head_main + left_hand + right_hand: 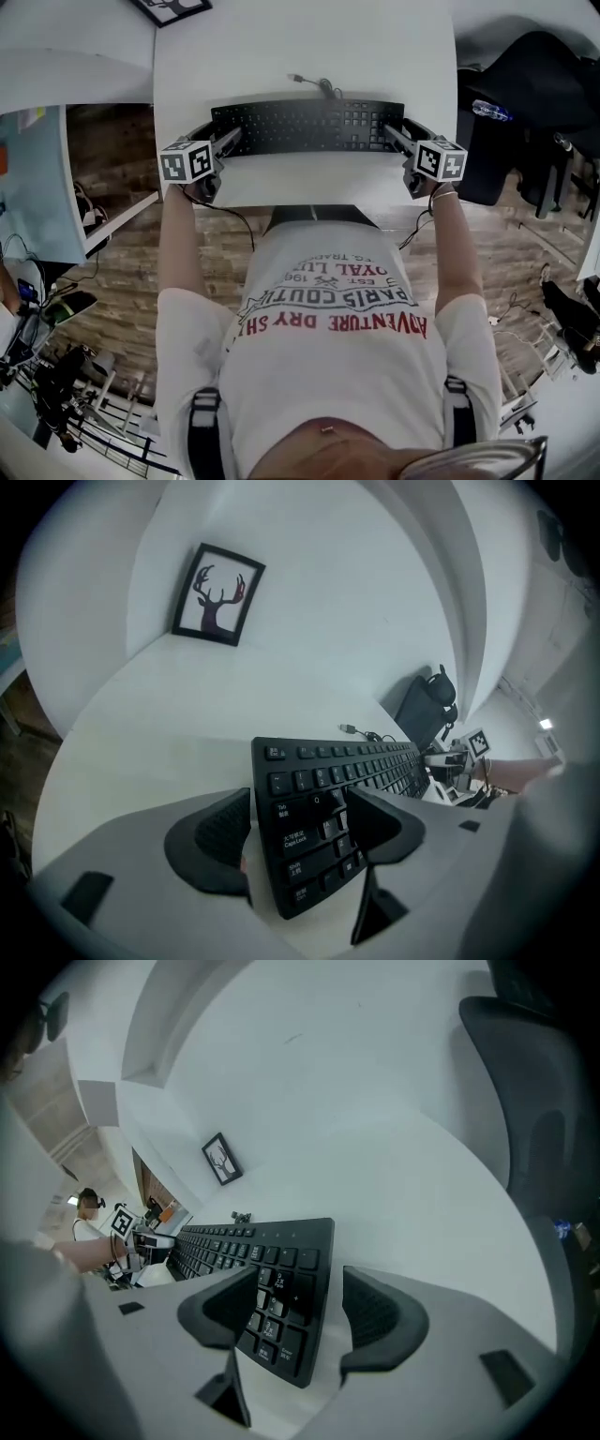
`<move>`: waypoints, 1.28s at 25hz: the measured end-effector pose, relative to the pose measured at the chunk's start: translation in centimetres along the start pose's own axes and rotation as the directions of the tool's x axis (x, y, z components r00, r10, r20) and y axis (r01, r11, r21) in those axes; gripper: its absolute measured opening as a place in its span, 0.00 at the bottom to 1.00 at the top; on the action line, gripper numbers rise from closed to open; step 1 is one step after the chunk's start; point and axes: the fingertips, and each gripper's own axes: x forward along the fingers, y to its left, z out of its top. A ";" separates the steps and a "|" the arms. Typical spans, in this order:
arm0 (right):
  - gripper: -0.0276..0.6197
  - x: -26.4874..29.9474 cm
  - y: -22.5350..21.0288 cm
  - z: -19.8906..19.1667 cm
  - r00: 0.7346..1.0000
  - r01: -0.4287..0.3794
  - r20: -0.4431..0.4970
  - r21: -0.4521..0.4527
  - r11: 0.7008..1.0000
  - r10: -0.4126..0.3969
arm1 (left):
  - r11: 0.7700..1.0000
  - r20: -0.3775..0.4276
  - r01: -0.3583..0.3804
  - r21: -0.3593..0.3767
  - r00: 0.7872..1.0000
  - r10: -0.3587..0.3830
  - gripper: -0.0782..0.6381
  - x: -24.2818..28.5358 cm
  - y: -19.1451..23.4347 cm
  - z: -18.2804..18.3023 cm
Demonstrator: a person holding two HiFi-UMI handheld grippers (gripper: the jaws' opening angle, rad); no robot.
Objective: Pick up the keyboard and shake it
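Observation:
A black keyboard (307,127) lies flat on the white table (281,47), its cable and loose plug (314,84) curled behind it. My left gripper (228,142) is at its left end and my right gripper (397,139) at its right end. In the left gripper view the keyboard's end (314,803) sits between the open jaws of that gripper (305,832), with a gap beside the left pad. The right gripper view has the other end (272,1269) between the spread jaws of the right gripper (302,1312), and neither pad presses on it.
A framed deer picture (216,594) leans at the table's back left corner. A black office chair (525,84) stands to the right of the table. The table's front edge runs just below the keyboard, close to the person's body. Wooden floor shows on both sides.

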 end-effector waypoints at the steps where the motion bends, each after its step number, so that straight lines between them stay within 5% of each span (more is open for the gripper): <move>1: 0.46 0.3 0.1 0.0 1.000 -0.014 -0.015 -0.001 1.000 0.014 | 1.000 -0.011 0.003 0.006 1.000 -0.002 0.55 0.2 -0.1 0.0; 6: 0.46 0.8 0.7 -0.3 0.996 -0.064 -0.069 -0.009 0.998 0.063 | 1.000 -0.025 0.006 0.009 1.000 -0.006 0.55 0.2 -0.5 0.4; 18: 0.46 1.1 0.2 -0.6 0.988 -0.023 -0.152 -0.017 1.000 0.020 | 0.998 0.029 0.018 -0.052 0.999 -0.017 0.54 0.4 -0.4 0.6; 25: 0.45 -0.4 1.7 1.3 0.997 -0.012 -0.077 -0.106 0.994 0.003 | 0.999 0.041 0.042 -0.008 0.998 -0.042 0.49 -1.1 -1.0 0.9; 32: 0.45 -3.6 2.7 5.8 0.999 0.027 0.045 -0.176 0.984 -0.019 | 0.993 0.176 0.042 0.111 0.983 -0.061 0.49 -2.9 -3.4 5.8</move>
